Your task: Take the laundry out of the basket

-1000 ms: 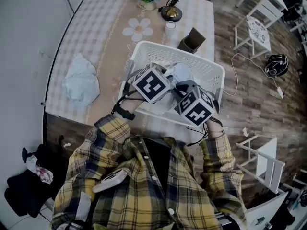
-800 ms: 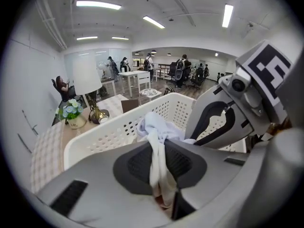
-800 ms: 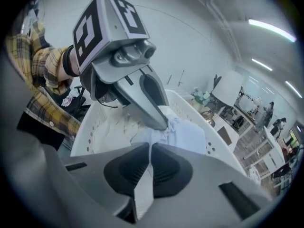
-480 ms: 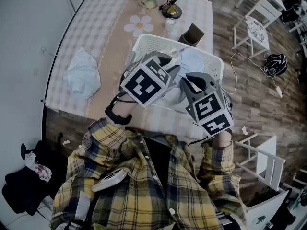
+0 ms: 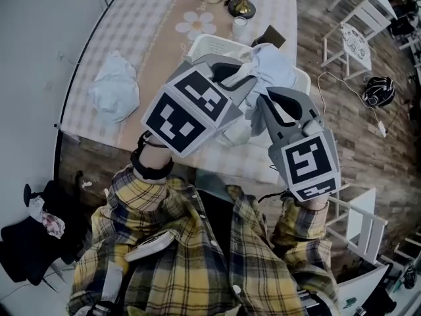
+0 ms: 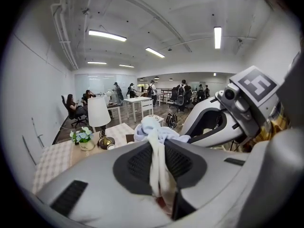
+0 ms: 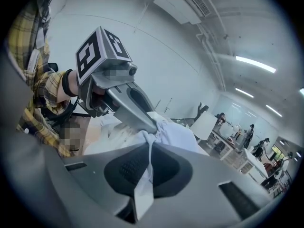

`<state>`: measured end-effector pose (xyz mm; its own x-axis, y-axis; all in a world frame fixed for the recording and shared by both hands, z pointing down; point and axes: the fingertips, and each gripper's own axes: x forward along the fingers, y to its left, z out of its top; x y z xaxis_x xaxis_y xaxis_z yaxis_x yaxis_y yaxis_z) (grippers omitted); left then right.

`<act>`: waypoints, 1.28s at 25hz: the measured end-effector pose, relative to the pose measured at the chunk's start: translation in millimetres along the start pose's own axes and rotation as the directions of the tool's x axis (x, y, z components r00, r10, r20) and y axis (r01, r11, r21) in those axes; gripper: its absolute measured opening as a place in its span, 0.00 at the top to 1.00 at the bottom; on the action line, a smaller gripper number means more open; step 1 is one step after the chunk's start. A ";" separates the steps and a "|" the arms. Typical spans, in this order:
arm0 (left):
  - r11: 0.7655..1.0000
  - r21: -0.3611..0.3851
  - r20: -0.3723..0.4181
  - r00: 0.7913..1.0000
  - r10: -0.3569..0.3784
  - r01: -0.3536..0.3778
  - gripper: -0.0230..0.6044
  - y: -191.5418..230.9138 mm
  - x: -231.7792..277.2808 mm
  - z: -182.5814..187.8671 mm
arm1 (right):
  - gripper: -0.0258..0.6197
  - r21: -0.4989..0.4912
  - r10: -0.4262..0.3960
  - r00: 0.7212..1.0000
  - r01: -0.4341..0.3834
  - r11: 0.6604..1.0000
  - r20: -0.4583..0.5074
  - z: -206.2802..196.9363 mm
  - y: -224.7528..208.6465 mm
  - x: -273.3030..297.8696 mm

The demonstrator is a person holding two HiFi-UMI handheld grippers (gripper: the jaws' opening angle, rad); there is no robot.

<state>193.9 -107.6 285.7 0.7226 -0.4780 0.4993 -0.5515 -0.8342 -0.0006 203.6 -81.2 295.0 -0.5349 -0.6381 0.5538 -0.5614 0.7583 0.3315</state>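
Both the left tongs point(image 5: 253, 79) and the right tongs point(image 5: 264, 100) pinch the pale garment point(image 5: 275, 61) above the basket point(image 5: 202, 43).

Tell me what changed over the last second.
The left gripper and the right gripper rose together, lifting the pale garment up from the white laundry basket. Both stayed shut on the garment; the crumpled cloth on the table did not move.

The left claw point(image 5: 247, 81) and right claw point(image 5: 262, 104) sit side by side, angled forward and down. Each is clamped on the white cloth point(image 5: 271, 61).
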 end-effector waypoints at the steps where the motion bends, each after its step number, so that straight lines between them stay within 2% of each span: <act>1: 1.000 -0.010 0.006 1.000 0.003 -0.003 0.85 0.3 -2.1 1.2 | 0.91 -0.003 0.004 1.000 -0.004 1.000 0.007 2.0 -0.3 -0.8; 9: 0.998 -0.035 0.045 0.997 0.059 -0.057 0.85 15.6 -32.9 -4.1 | 0.91 -0.036 0.034 0.998 -0.032 0.999 0.043 29.0 14.5 8.7; 20: 0.983 -0.138 0.109 0.985 0.135 -0.120 0.85 106.5 -142.3 -53.7 | 0.91 -0.095 0.095 0.994 -0.089 0.992 0.061 136.3 78.7 85.4; 28: 0.979 -0.154 0.119 0.981 0.154 -0.135 0.85 159.9 -218.0 -90.9 | 0.91 -0.101 0.116 0.990 -0.107 0.989 0.086 205.7 132.7 135.8; 32: 0.978 -0.145 0.115 0.980 0.165 -0.147 0.85 187.6 -242.2 -106.6 | 0.91 -0.099 0.120 0.990 -0.112 0.989 0.078 226.8 151.1 160.3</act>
<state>-128.9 -119.0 257.0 0.6651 -0.6373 0.3892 -0.7065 -0.7058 0.0517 -110.3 -99.2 260.7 -0.6456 -0.5514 0.5283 -0.4331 0.8342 0.3413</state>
